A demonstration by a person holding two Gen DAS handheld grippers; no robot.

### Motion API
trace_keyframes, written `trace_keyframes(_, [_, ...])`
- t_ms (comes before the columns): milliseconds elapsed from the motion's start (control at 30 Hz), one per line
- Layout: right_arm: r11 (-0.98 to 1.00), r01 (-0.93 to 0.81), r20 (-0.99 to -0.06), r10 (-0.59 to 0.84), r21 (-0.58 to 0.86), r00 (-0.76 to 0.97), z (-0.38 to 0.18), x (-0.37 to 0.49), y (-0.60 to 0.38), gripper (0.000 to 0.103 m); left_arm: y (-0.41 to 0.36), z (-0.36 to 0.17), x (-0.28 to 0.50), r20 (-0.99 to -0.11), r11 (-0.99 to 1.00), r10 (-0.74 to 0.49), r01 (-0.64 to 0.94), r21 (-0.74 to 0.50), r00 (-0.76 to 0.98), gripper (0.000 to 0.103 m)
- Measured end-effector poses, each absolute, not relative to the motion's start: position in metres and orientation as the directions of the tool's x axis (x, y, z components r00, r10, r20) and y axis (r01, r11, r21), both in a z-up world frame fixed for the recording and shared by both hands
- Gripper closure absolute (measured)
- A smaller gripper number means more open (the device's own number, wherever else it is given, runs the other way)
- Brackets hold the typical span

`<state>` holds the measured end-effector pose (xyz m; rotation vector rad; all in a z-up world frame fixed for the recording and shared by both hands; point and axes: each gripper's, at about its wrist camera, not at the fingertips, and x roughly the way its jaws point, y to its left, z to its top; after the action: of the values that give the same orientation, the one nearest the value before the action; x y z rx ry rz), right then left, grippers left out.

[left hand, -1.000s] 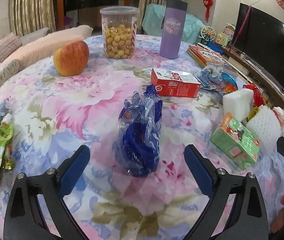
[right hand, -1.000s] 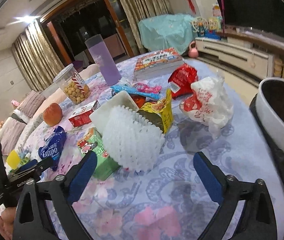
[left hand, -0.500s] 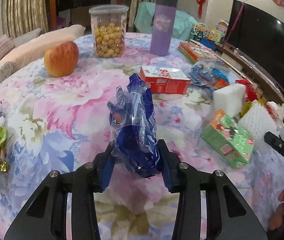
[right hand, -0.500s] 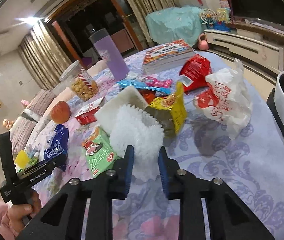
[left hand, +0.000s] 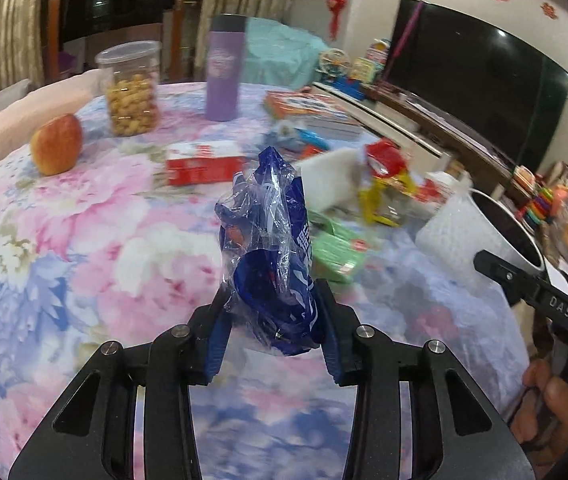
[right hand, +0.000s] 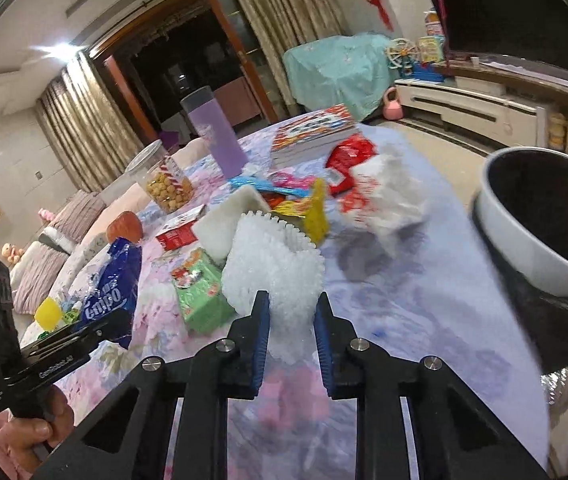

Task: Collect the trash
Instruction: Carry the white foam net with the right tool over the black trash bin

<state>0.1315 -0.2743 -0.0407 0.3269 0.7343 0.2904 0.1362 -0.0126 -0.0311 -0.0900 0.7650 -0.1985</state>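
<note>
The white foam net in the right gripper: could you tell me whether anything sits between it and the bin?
Nothing visible does. The right gripper is shut on the white foam net, and only bare tablecloth lies between it and the bin at the table's right edge.

Trash bin (right hand: pixel 539 240) cut off at right edge.

Our left gripper (left hand: pixel 272 320) closed, blue pads (left hand: pixel 216 334) pinching blue snack wrapper (left hand: pixel 274 264), raised above tablecloth. Our right gripper (right hand: pixel 291 334) clamped on white foam fruit net (right hand: pixel 274 276). Our left hand (right hand: pixel 30 432) wraps handle; right-hand fingers (left hand: pixel 555 396) curl round grip.
</note>
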Motion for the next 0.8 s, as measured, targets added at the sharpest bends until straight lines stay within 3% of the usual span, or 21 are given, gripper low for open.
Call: trace_keyframes(800, [0.923,0.064,-0.598,0.192,0.381,0.778,-0.033,0.086,-0.375,0.081,-0.143,-0.022,0.128,-0.680,0.896,-0.403,0.417,-0.156,0.613,0.065])
